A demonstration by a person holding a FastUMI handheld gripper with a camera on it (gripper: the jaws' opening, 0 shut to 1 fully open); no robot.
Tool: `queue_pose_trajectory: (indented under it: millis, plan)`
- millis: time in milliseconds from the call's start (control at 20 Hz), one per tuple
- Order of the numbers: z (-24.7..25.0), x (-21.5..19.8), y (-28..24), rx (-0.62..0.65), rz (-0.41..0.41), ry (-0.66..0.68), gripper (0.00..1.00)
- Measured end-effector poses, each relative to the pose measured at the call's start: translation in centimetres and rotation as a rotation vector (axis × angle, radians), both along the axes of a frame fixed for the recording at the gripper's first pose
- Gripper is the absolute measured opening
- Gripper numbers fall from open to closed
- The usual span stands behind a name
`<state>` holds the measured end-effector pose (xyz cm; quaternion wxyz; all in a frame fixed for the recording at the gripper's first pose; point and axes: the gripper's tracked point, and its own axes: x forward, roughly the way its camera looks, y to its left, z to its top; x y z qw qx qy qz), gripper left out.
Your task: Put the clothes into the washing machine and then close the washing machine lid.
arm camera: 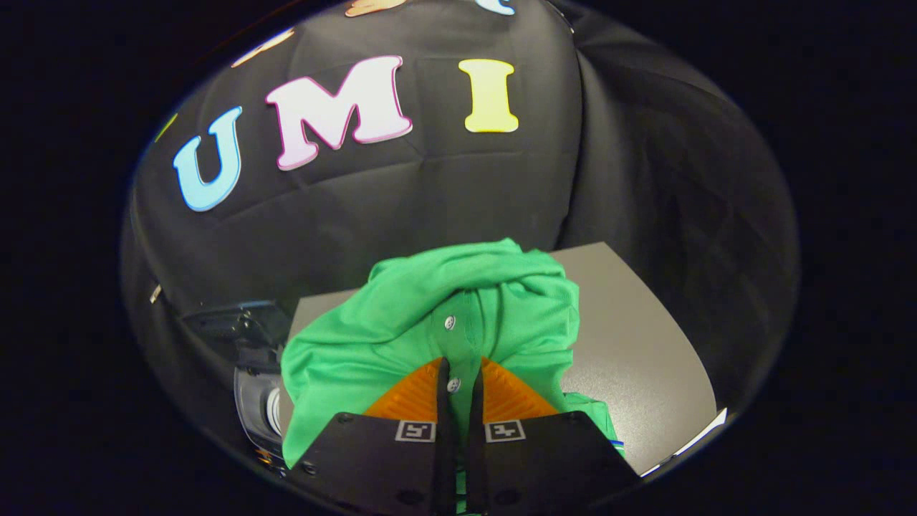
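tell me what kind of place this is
Likely a staged laundry booth: black cloth wall, a grey tabletop, and what may be a clear-lidded washing machine beside it. The gripper is shut on a green buttoned shirt.

No readable text, brand or number anywhere. Square black-and-white coded markers (415, 431) on both finger blocks, patterns only. Shirt (401, 322) unlabelled.
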<state>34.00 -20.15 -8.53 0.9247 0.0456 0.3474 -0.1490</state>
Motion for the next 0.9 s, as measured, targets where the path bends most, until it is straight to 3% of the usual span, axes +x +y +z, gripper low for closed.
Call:
queue_pose_trajectory:
  millis: [450, 900]
  plan:
    - [7.3, -1.1, 6.0, -0.011, -0.005, -0.102, 0.1]
    - [12.4, -2.4, 20.0, 0.015, 0.108, -0.16, 0.1]
